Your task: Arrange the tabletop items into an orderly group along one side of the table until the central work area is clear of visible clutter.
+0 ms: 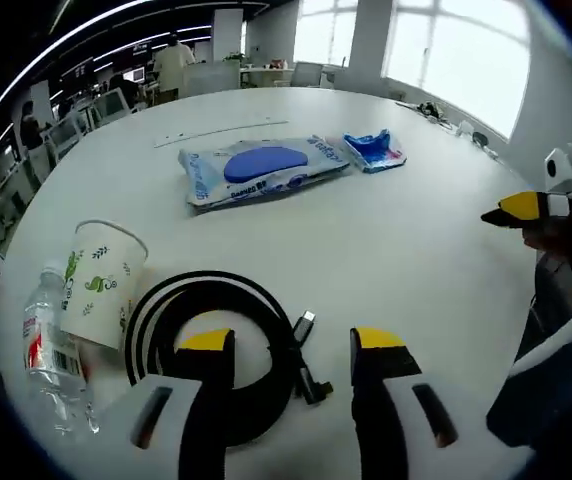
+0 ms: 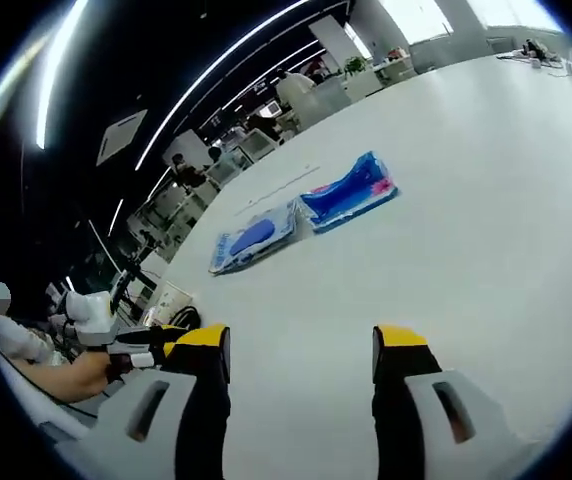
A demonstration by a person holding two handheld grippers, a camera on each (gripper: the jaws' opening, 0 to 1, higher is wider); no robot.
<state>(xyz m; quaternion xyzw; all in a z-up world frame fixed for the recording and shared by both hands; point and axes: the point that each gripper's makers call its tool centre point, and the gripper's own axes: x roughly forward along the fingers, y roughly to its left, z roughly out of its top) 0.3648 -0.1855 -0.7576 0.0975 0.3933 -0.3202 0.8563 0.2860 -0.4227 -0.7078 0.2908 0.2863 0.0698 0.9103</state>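
Black coiled cable point(image 1: 216, 330) lies just beyond the left gripper point(image 1: 291, 350), whose jaws are spread and empty. Looks floppy and light; I'd pinch the coil's rim, not the plug end. Paper cup point(image 1: 104, 282) and water bottle point(image 1: 54, 350) sit beside it: cup crushable, bottle slick. Right gripper point(image 2: 301, 345) spread, holding nothing. Two blue packets point(image 1: 264, 170) point(image 1: 374, 150) lie mid-table. White table point(image 1: 366, 250) is smooth; open office behind.

Open-plan office, desks point(image 1: 266, 72), monitors point(image 1: 116, 100), strip lights point(image 2: 216, 70)
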